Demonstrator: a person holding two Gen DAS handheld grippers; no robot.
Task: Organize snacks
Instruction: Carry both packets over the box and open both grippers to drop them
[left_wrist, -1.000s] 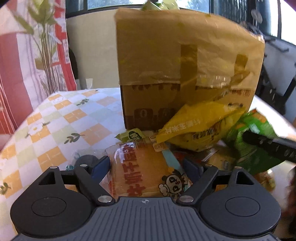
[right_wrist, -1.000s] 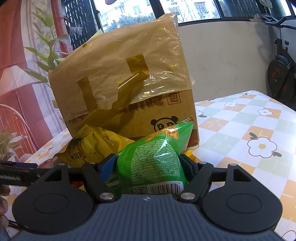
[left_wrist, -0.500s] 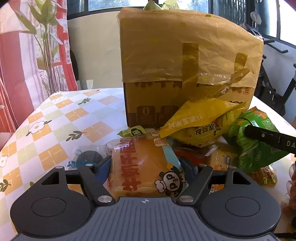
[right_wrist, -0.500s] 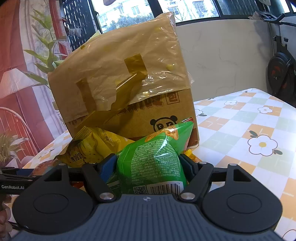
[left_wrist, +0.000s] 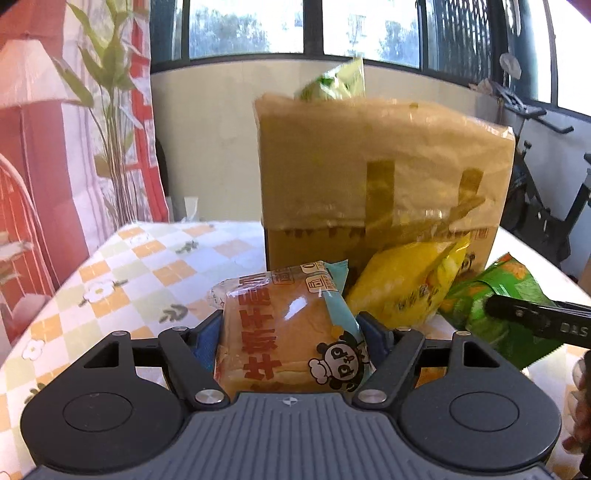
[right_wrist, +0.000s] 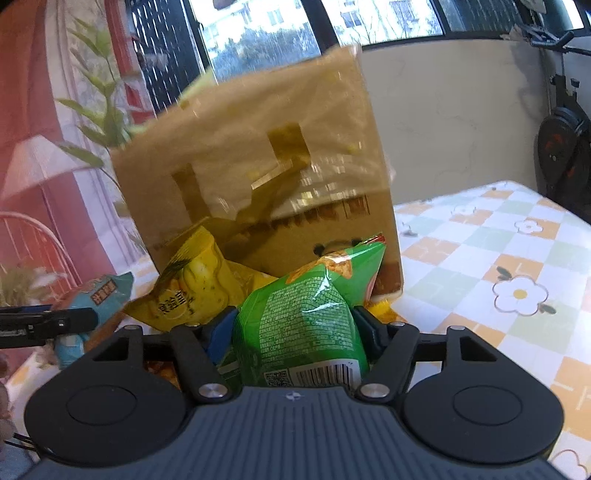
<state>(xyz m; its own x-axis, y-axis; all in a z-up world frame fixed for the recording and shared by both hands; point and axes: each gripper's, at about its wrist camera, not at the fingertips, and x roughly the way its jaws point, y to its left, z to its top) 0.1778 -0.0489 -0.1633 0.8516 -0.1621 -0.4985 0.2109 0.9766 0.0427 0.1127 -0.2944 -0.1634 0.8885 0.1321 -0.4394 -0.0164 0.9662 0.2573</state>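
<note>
Left gripper (left_wrist: 291, 332) — fingers closed against both sides of a bread pack (left_wrist: 288, 332), clear wrapper with red lettering, a panda cartoon and a teal edge. The pack is held in front of the box (left_wrist: 380, 177), above the table (left_wrist: 147, 280).

Right gripper (right_wrist: 295, 325) — fingers closed on a green bag (right_wrist: 310, 314), barcode end toward the camera, sealed top pointing at the box (right_wrist: 258, 177). Seen from the left wrist, the same bag (left_wrist: 495, 302) sits at the right with a black finger (left_wrist: 532, 321) across it.

Box — tall brown cardboard, upper half wrapped in yellowish film with strips of tape, printed band and a panda mark lower down. It stands on the table. A pale green packet (left_wrist: 336, 83) pokes up past its top edge; blurred.

Yellow bag (left_wrist: 406, 291) — leans against the box front, between the bread pack and the green bag. From the right wrist the yellow bag (right_wrist: 192, 284) lies left of the green one, with the bread pack (right_wrist: 99, 299) further left in the left gripper's finger (right_wrist: 48, 321).

Table — cloth in orange, green and white checks with daisy prints (right_wrist: 521, 293).

Surroundings — red-and-white curtain (left_wrist: 44, 155) at left, windows behind, exercise bike (right_wrist: 561, 144) at right.
</note>
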